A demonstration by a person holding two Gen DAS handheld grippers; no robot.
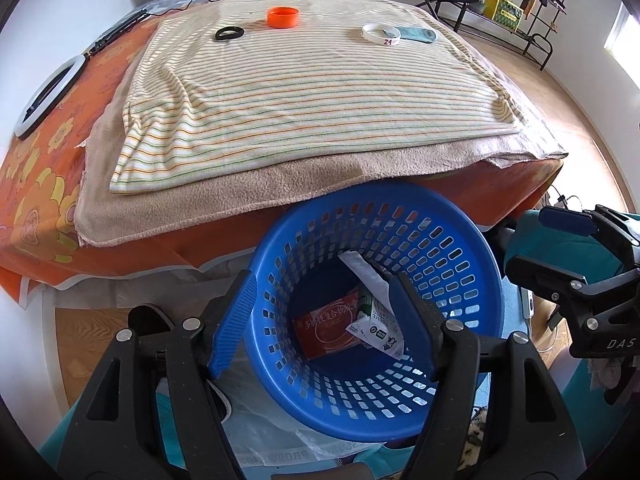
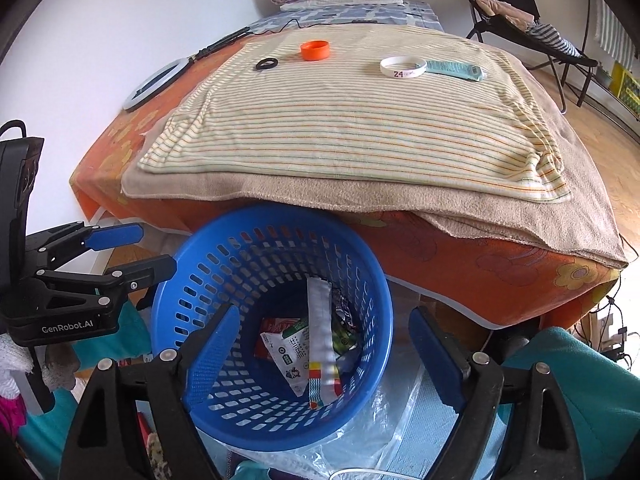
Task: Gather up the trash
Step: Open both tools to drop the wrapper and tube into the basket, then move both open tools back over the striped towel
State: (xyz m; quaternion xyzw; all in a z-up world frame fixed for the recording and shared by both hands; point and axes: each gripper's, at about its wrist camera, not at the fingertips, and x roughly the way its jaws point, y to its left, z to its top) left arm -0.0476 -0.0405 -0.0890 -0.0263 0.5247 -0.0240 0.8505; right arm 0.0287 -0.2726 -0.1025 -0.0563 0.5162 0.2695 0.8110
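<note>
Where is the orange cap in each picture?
Left wrist view: the orange cap sits at the top, a bit left of middle, on the striped cloth.
Right wrist view: the orange cap sits at the top, near the middle, on the same cloth.
Shared landmark: the black ring lies just left of the cap in both.

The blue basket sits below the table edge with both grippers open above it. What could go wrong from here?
1. The blue basket leans toward the camera and sits partly on a loose plastic bag, so a nudge from the left gripper or the right gripper might tip or slide it.
2. The orange cap, black ring, white wristband and teal packet lie at the far side of the striped cloth; reaching for them may drag it.
</note>
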